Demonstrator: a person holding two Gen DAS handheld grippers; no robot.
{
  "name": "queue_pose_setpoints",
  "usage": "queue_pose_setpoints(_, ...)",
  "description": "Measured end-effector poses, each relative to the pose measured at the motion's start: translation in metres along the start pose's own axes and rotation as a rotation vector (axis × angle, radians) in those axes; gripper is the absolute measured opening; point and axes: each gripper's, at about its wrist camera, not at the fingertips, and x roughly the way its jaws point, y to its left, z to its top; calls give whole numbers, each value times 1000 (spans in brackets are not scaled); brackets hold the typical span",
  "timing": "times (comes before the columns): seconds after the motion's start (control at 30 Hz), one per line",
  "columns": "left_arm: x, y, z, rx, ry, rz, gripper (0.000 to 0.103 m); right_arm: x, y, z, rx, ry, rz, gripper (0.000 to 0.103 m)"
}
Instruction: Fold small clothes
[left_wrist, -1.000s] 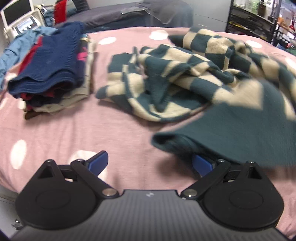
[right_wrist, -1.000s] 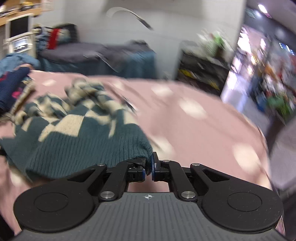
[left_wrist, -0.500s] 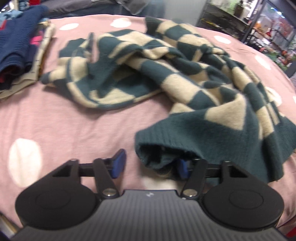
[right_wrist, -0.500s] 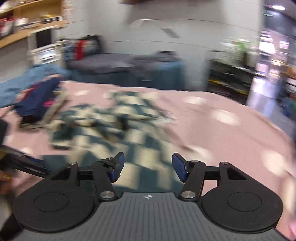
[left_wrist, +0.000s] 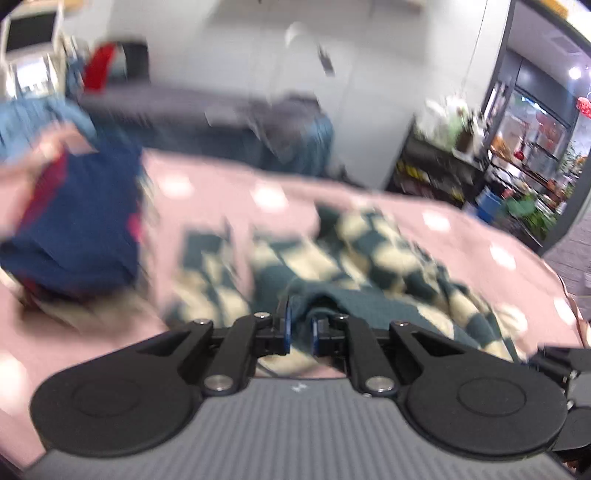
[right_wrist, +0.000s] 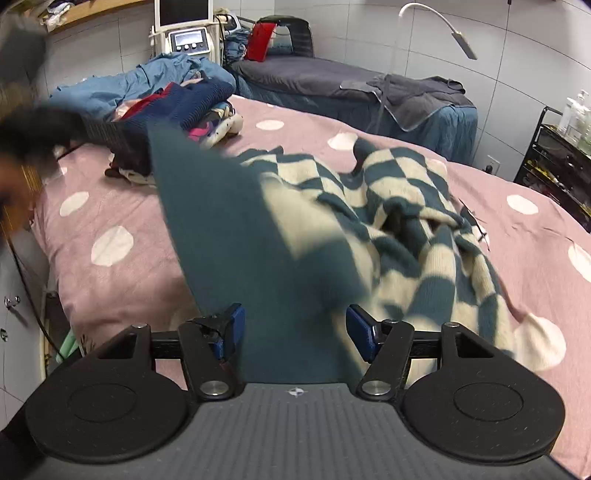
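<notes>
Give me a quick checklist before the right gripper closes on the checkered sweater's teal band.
1. Left gripper clamped on the checkered sweater: ok, teal fabric sits between its nearly shut fingers.
2. Right gripper open: ok, jaws wide apart.
3. Teal band between the right fingers: ok, it runs through the gap.
4. Band pulled taut and flat: cannot tell, it is motion-blurred.
5. Folded stack apart from the sweater: cannot tell, the lifted band hides the gap.
6. Pink polka-dot bedspread bare to the left: ok.
</notes>
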Motion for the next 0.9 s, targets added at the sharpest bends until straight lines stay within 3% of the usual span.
queue_pose_setpoints(0.07, -27, 11, 6, 18, -30, 46, 5, -1, 5, -6, -41, 12, -11, 103)
queue_pose_setpoints(0.13, -47, 22, 1, 57, -36, 163, 4, -2, 13, -13, -97, 23, -23, 103)
queue_pose_setpoints(0.2, -57, 38, -10, 54, 17, 254, 5, -2, 20, -22, -173, 45, -49, 103)
queue_pose_setpoints(0.27, -53, 60, -27, -16, 100, 279, 11, -2, 26, -34, -250, 49, -124, 103)
queue_pose_setpoints(0.33, -45, 69, -43, -80, 153, 265, 30, -6, 23, -41, -280, 15, -211, 103)
queue_pose_setpoints(0.4, -35, 67, -56, -105, 143, 180, 82, -17, 5, -43, -210, -13, -250, 103)
queue_pose_setpoints(0.47, -17, 63, -62, -145, 140, 81, 97, -21, -24, -42, -103, 9, -282, 103)
queue_pose_setpoints(0.53, 10, 55, -61, -139, 147, 8, 99, -23, -56, -44, 33, 21, -316, 103)
queue_pose_setpoints(0.67, 77, 34, -62, -18, 263, 18, 103, -16, -111, -57, 308, 69, -238, 103)
queue_pose_setpoints(0.77, 104, 19, -74, 28, 327, -64, 100, -6, -117, -66, 334, 99, -274, 103)
queue_pose_setpoints(0.83, 109, 15, -85, -9, 359, -95, 88, -1, -112, -71, 327, 106, -238, 102)
queue_pose_setpoints(0.9, 105, 15, -94, -53, 338, -84, 79, -5, -107, -75, 342, 66, -193, 18)
